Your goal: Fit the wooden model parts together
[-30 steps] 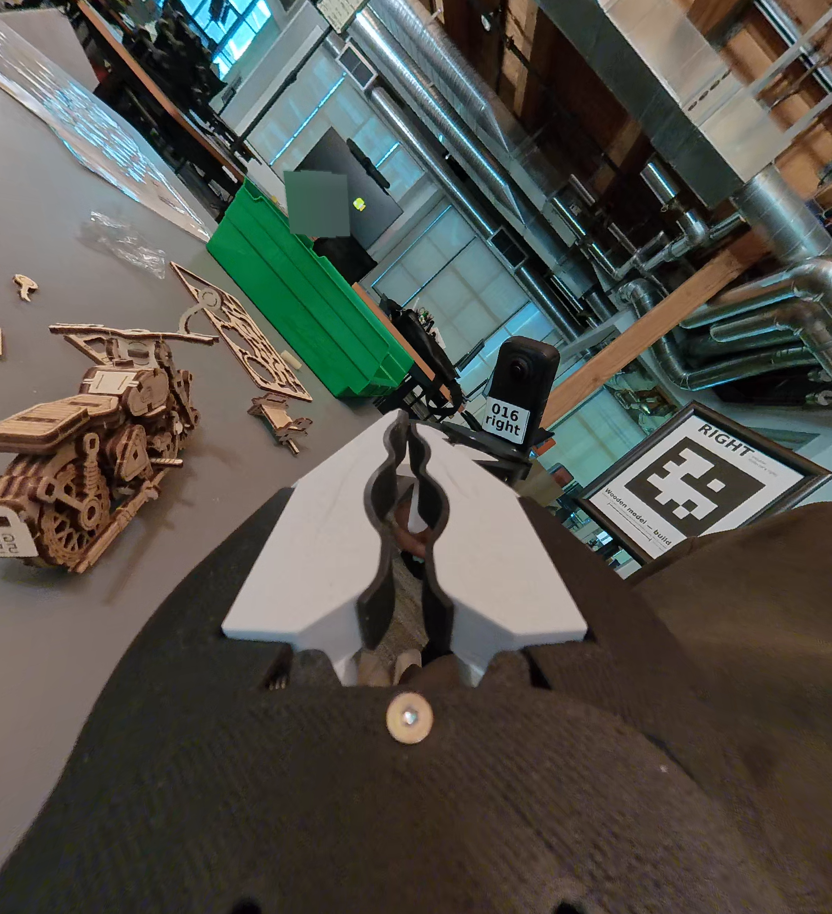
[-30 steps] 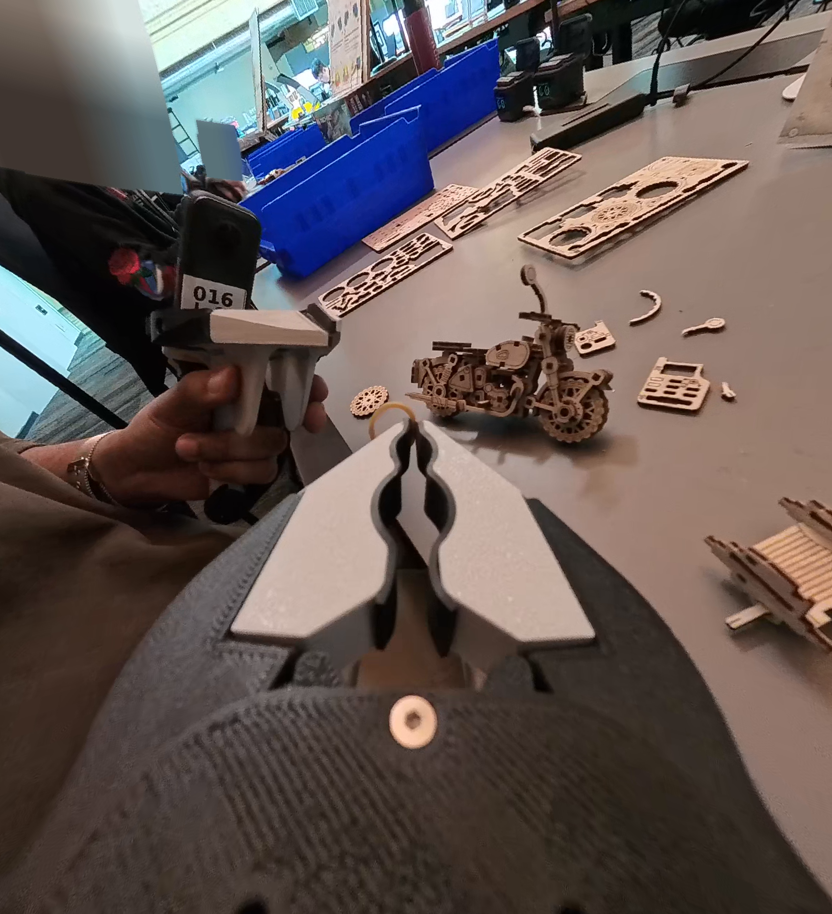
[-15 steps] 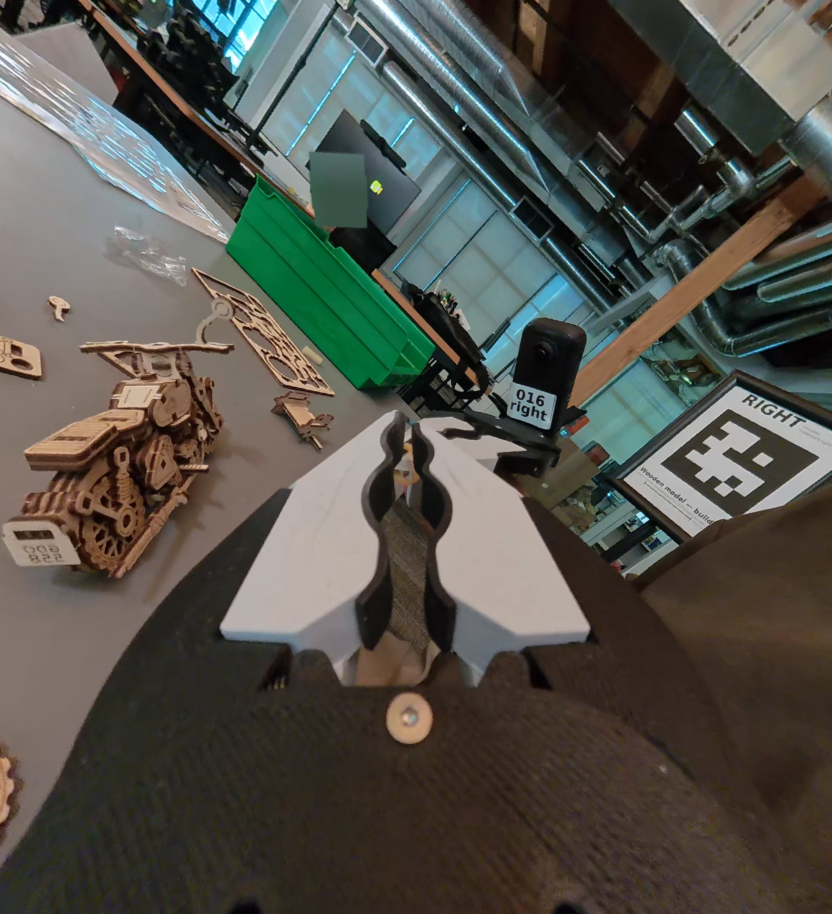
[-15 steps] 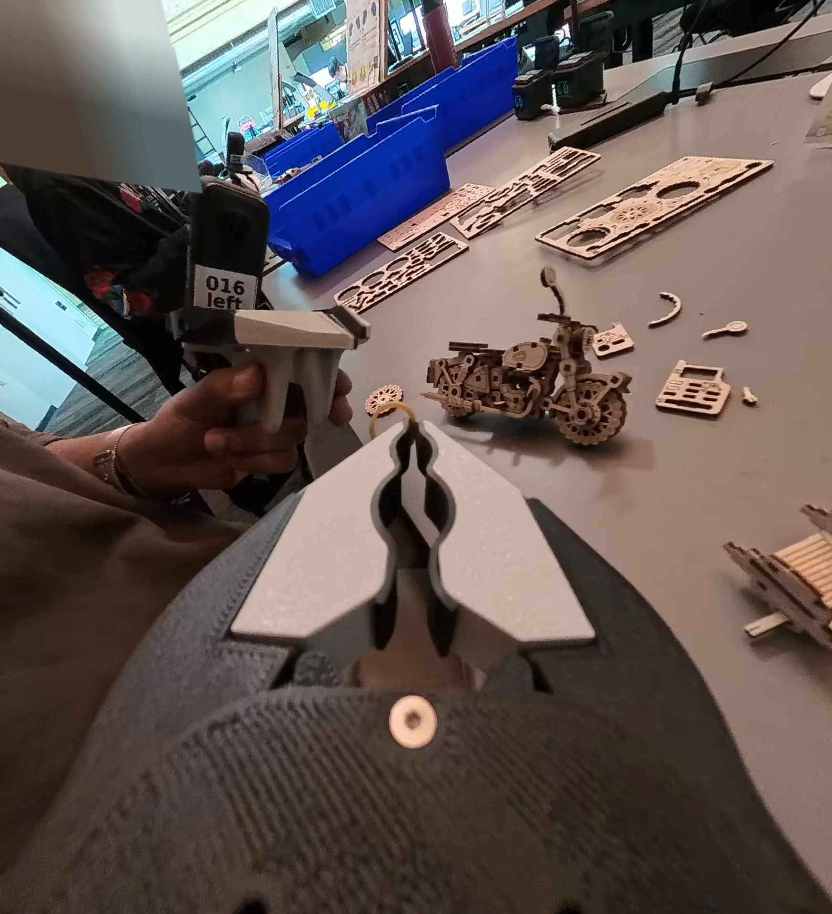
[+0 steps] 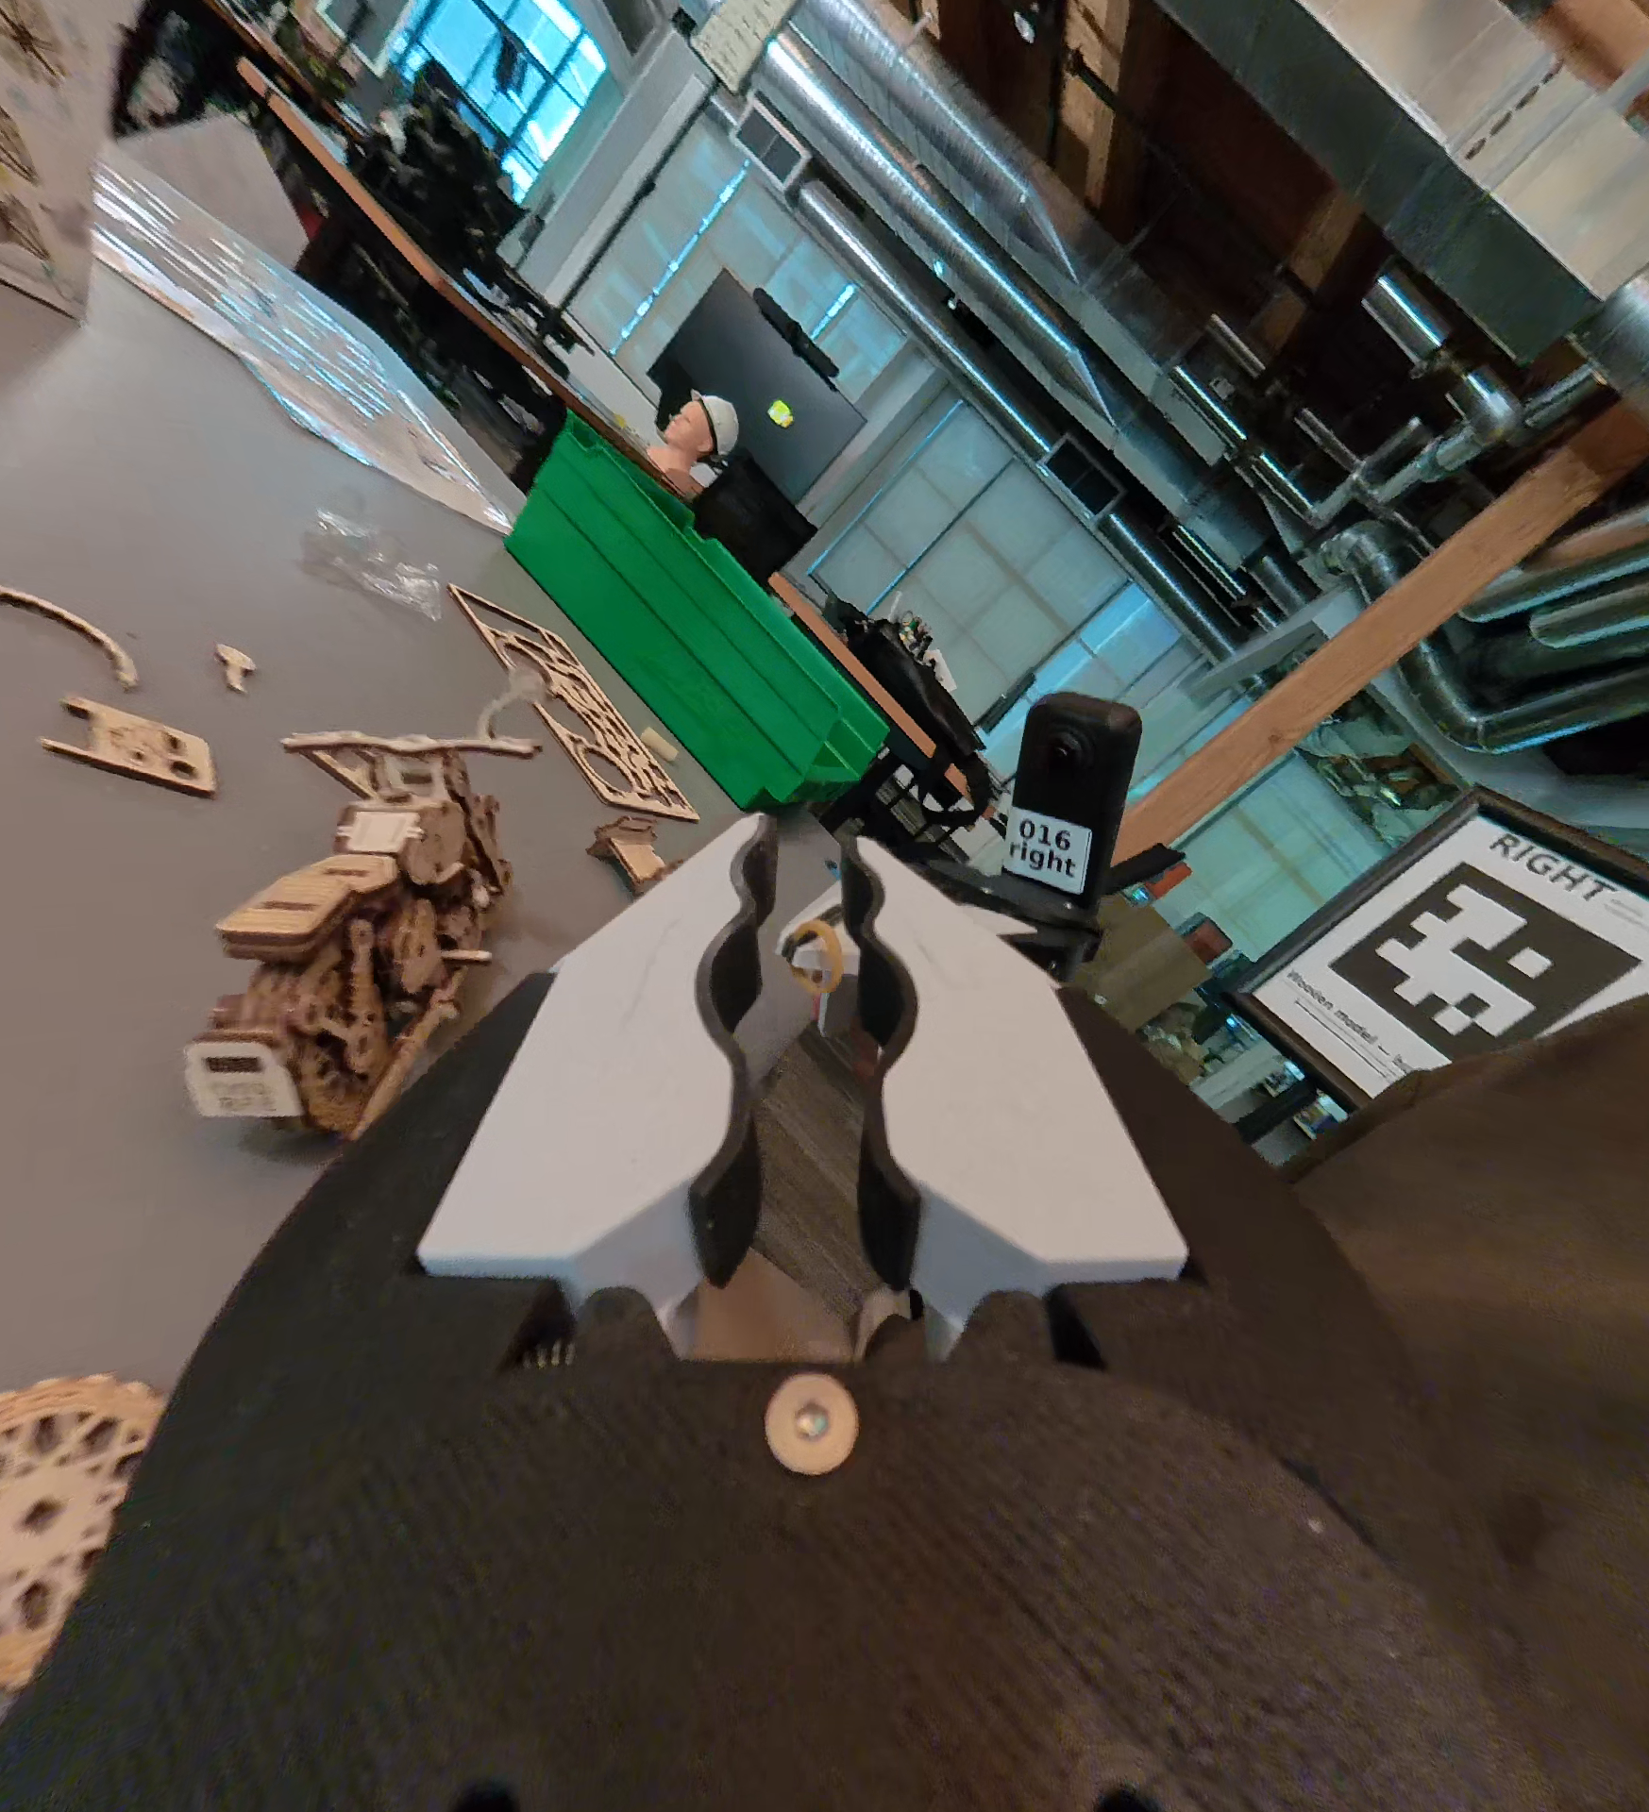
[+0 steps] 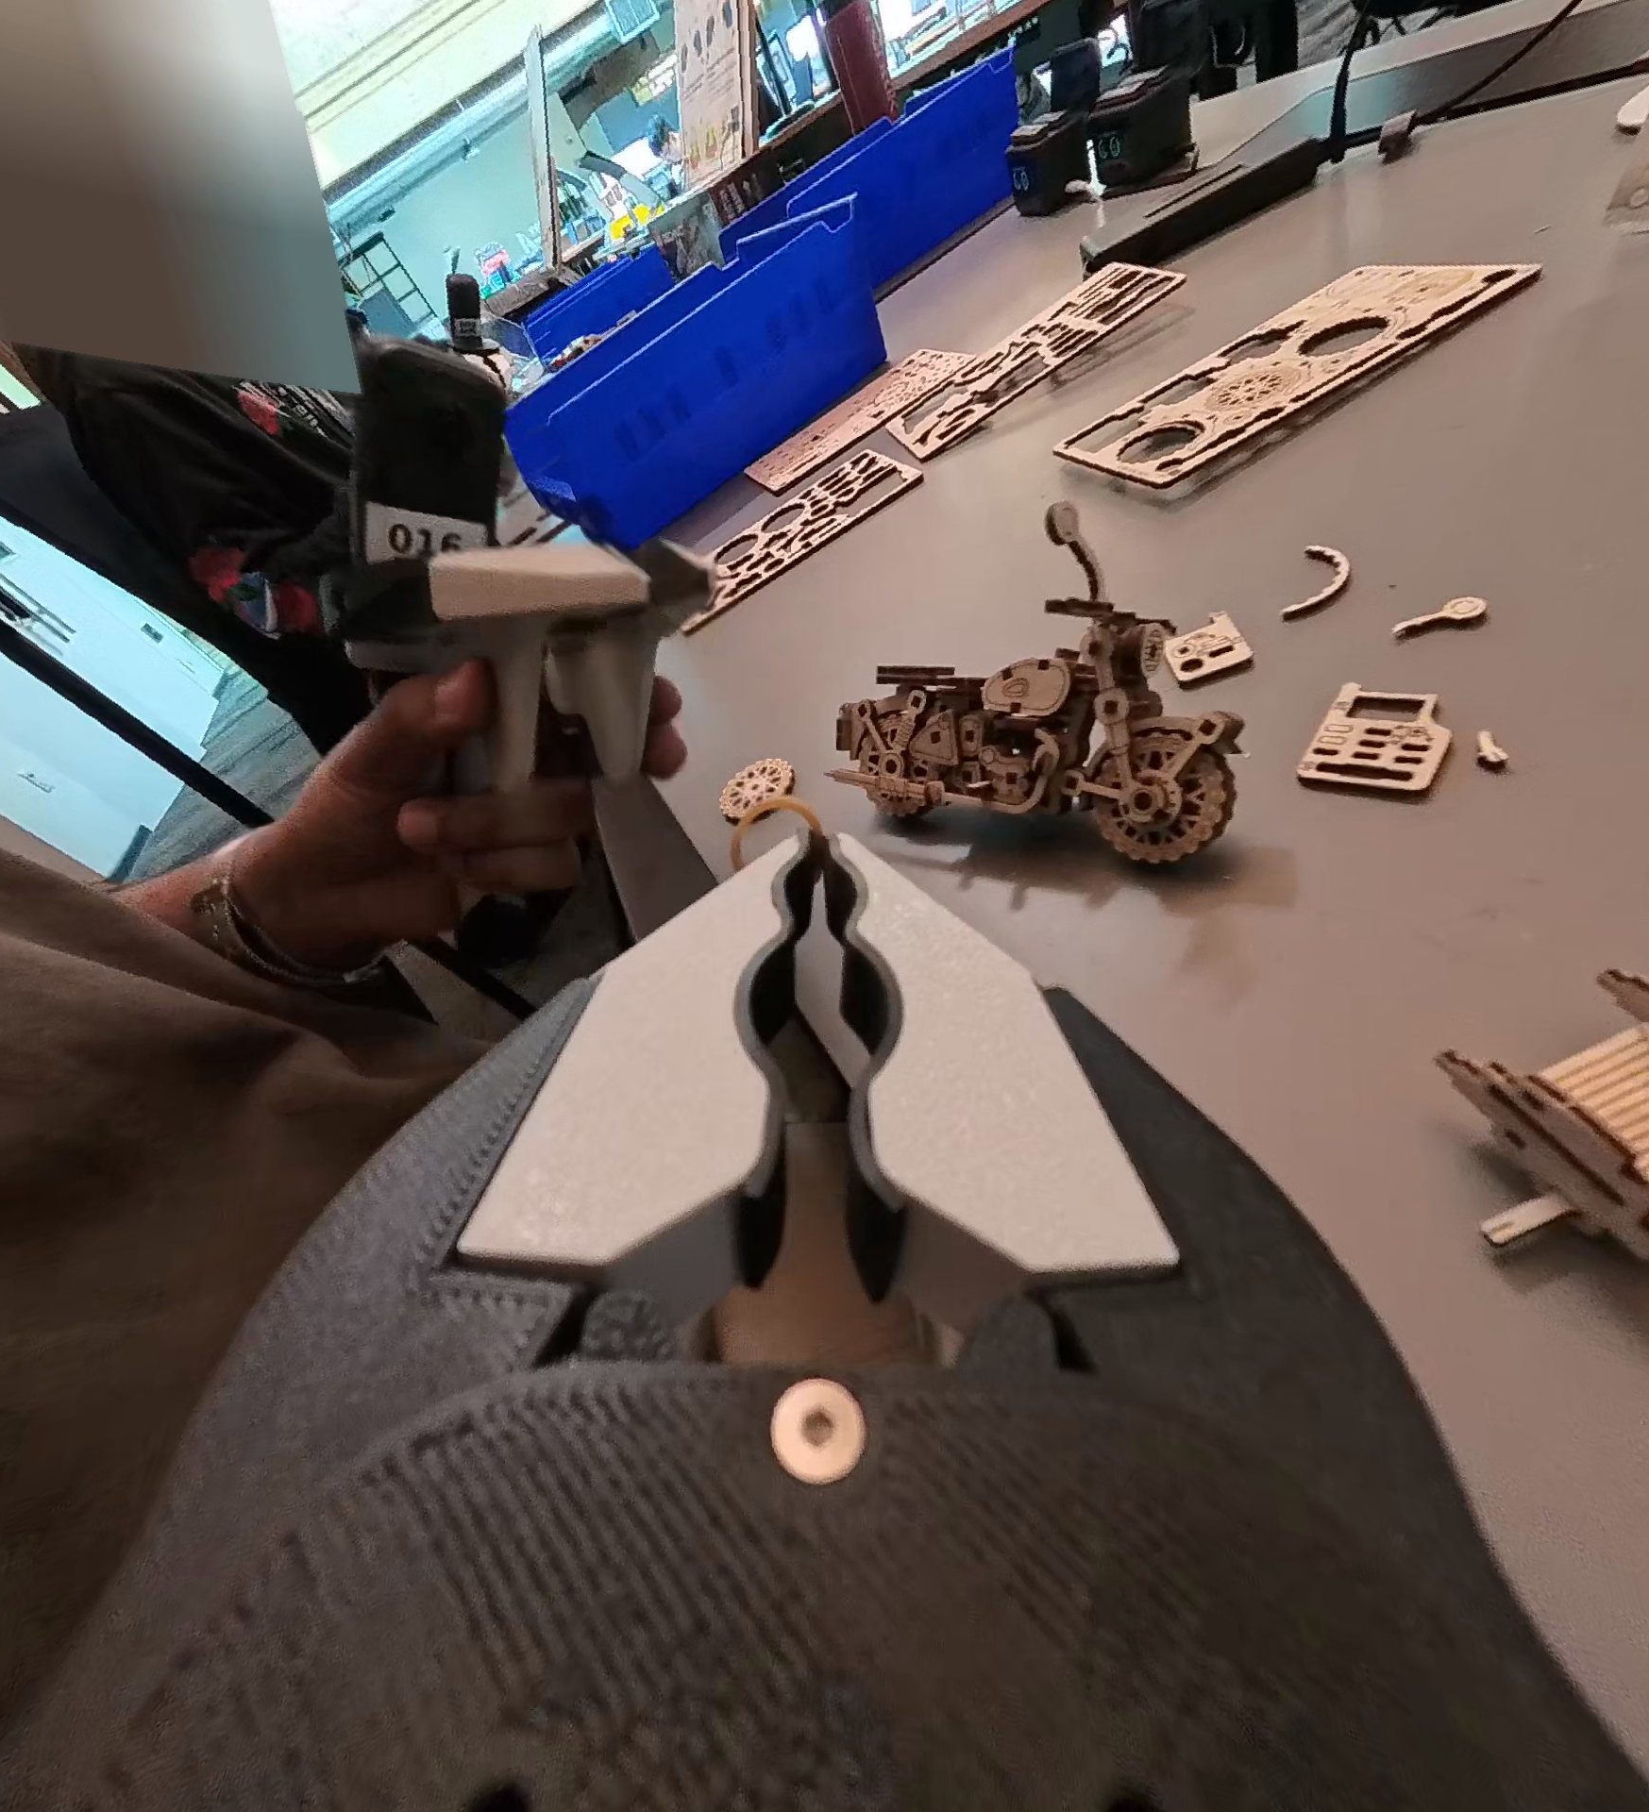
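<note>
Wooden motorbike (image 6: 1036, 730) stood upright on grey table (image 6: 1389, 931), long side left-right, front wheel right, right gripper (image 6: 820, 843) pinched yellow rubber band (image 6: 766, 819), left gripper (image 5: 805, 843) open, holding nothing.

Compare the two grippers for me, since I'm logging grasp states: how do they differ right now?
The left gripper has its jaws apart, with nothing between them; the right gripper is shut on a thin rubber band at its tips. The left gripper's body looks black, the right gripper's dark grey. Both have light grey fingers with wavy dark pads and are held above the grey table.
</note>
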The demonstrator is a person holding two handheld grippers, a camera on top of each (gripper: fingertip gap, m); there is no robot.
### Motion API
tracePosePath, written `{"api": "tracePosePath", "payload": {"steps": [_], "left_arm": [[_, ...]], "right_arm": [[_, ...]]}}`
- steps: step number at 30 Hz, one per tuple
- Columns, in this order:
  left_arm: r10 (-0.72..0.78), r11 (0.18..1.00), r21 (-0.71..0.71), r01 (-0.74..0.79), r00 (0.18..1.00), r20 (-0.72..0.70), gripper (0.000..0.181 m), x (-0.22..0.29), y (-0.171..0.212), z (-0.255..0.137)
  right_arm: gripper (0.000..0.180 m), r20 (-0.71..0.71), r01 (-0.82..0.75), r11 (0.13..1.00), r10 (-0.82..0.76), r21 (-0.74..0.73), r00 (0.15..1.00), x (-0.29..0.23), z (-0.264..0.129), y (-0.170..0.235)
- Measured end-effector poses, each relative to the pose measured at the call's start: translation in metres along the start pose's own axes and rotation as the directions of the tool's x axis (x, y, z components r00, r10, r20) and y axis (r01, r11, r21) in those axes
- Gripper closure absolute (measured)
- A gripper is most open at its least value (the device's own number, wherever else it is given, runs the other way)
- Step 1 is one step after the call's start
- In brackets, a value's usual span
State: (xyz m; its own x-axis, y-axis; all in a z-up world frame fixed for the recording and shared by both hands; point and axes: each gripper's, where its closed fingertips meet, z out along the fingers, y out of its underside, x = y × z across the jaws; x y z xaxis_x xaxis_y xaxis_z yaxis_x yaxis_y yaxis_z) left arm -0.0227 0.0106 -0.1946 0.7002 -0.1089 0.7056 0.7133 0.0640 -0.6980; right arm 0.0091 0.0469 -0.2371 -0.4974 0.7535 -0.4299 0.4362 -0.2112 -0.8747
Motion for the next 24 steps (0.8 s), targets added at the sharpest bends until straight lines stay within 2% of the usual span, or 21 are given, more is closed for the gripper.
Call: {"api": "tracePosePath", "payload": {"steps": [3, 5, 11, 15, 18, 21, 24], "left_arm": [[0.008, 0.999, 0.05, -0.011, 0.997, 0.071, 0.157, -0.008, -0.03, -0.026], [0.015, 0.994, 0.104, -0.031, 0.989, 0.147, 0.151, -0.017, -0.055, -0.056], [0.003, 0.958, 0.252, -0.139, 0.88, 0.475, 0.15, -0.058, -0.114, -0.185], [-0.048, 0.938, 0.295, -0.18, 0.778, 0.627, 0.149, -0.079, -0.12, -0.263], [-0.084, 0.923, 0.325, -0.205, 0.718, 0.691, 0.149, -0.084, -0.116, -0.304], [-0.096, 0.919, 0.333, -0.212, 0.698, 0.709, 0.149, -0.083, -0.11, -0.32], [-0.072, 0.936, 0.292, -0.197, 0.705, 0.706, 0.149, -0.08, -0.1, -0.315]], "right_arm": [[0.179, 0.003, -0.021, 1.0, 0.021, -0.001, 1.0, 0.003, 0.001, 0.001], [0.179, -0.001, -0.031, 0.999, 0.031, 0.006, 1.0, 0.006, 0.001, 0.0], [0.179, -0.029, -0.042, 0.999, 0.042, 0.013, 0.999, 0.016, 0.003, -0.002], [0.179, -0.049, -0.04, 0.999, 0.04, 0.005, 0.998, 0.022, 0.006, -0.002], [0.179, -0.061, -0.036, 0.999, 0.036, -0.002, 0.998, 0.026, 0.009, -0.002], [0.179, -0.064, -0.032, 0.999, 0.031, -0.006, 0.997, 0.028, 0.013, -0.003], [0.179, -0.065, -0.025, 1.0, 0.024, -0.007, 0.998, 0.03, 0.017, -0.005]]}}
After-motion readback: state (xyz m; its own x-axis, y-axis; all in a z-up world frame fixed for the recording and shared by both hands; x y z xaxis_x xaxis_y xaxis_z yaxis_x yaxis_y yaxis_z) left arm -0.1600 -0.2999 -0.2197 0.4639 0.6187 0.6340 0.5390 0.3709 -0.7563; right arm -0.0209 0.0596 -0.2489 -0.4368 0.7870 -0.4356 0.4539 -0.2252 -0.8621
